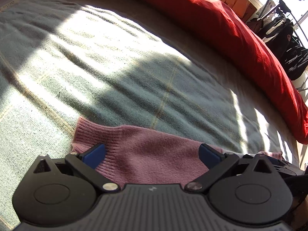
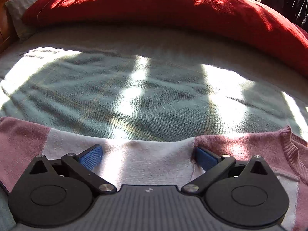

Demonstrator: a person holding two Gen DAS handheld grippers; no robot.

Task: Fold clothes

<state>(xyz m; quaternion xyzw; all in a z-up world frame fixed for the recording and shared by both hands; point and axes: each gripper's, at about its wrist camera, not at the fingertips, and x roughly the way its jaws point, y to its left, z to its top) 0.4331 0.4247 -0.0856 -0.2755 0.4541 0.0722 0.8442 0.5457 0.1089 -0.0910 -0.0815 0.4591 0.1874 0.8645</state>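
Ahead, red duvet (image 2: 154,5) bounding green blanket (image 2: 115,96), both grippers' fingers spread over pink sweater (image 1: 146,150).

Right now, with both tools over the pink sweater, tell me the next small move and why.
Probably lower both tools and close them on the knit. The left tool is open over the ribbed end of the pink sweater, and the right tool is open over its white stripe. Neither holds cloth yet, and the sweater lies flat on the green blanket, so a fold cannot start until both grip.
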